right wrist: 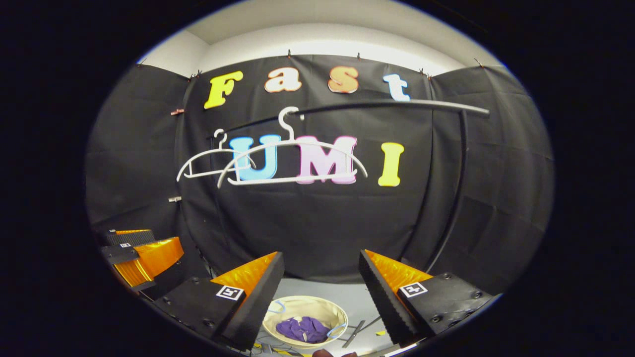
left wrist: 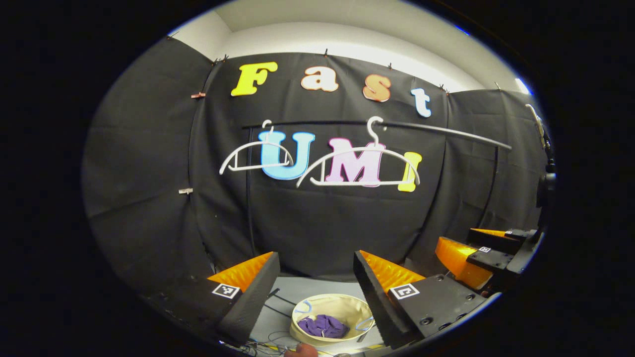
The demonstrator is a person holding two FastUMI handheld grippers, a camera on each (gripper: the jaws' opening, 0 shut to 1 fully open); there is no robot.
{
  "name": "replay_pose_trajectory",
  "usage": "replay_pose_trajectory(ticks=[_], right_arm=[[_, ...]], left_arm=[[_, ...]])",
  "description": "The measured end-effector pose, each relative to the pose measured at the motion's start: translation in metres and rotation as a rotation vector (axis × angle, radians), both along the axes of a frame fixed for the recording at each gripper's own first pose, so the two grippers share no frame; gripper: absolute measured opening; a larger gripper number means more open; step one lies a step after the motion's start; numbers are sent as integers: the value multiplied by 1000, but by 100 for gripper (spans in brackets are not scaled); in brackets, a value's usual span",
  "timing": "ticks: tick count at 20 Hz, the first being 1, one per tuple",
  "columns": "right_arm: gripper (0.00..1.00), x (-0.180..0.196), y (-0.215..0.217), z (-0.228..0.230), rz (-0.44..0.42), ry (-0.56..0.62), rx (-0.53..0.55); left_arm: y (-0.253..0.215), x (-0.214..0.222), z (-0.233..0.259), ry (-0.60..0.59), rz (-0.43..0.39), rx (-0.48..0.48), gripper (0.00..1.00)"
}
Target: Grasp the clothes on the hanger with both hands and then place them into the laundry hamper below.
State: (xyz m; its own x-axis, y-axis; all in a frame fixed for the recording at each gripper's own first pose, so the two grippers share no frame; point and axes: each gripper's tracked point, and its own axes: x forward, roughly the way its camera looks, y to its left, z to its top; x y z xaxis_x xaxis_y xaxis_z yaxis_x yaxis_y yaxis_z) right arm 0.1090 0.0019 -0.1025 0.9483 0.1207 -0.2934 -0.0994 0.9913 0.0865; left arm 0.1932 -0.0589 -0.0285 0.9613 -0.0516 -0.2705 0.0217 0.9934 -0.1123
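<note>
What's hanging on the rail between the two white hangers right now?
Nothing. In the left gripper view the rail is bare between the left hanger and the right hanger; both hang empty. The purple clothes lie in the hamper below.
</note>
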Motion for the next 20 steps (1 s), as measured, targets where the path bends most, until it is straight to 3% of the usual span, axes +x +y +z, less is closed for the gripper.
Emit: replay_pose_trajectory(ticks=[4,6,7,9,10,11,15,16,17,19,20], right_arm=[[100,-14,-2,41,-11,-84,19],[94,-21,-8,64,-23,-141,21],[97,-23,-11,76,-28,-173,24],[93,-26,-16,98,-38,-223,32],[97,-28,-16,105,-36,-242,30],[97,-30,-17,109,-34,-256,25],[97,-41,-16,108,-26,-266,16],[93,-43,-16,106,-27,-261,20],[100,-43,-12,104,-27,-252,26],[98,-44,-9,103,-26,-243,30],[97,-44,-12,102,-32,-245,28]], left_arm=[[7,-21,56,-121,25,20,90],[9,-29,68,-144,41,32,90],[13,-32,75,-161,53,39,90],[15,-40,86,-177,72,50,90],[13,-42,88,-184,74,55,90],[12,-43,91,-190,80,54,94],[10,-51,98,-201,82,23,90],[11,-54,98,-198,84,23,91],[10,-55,96,-195,82,23,94],[8,-56,97,-200,73,29,90],[9,-56,99,-209,70,33,94]])
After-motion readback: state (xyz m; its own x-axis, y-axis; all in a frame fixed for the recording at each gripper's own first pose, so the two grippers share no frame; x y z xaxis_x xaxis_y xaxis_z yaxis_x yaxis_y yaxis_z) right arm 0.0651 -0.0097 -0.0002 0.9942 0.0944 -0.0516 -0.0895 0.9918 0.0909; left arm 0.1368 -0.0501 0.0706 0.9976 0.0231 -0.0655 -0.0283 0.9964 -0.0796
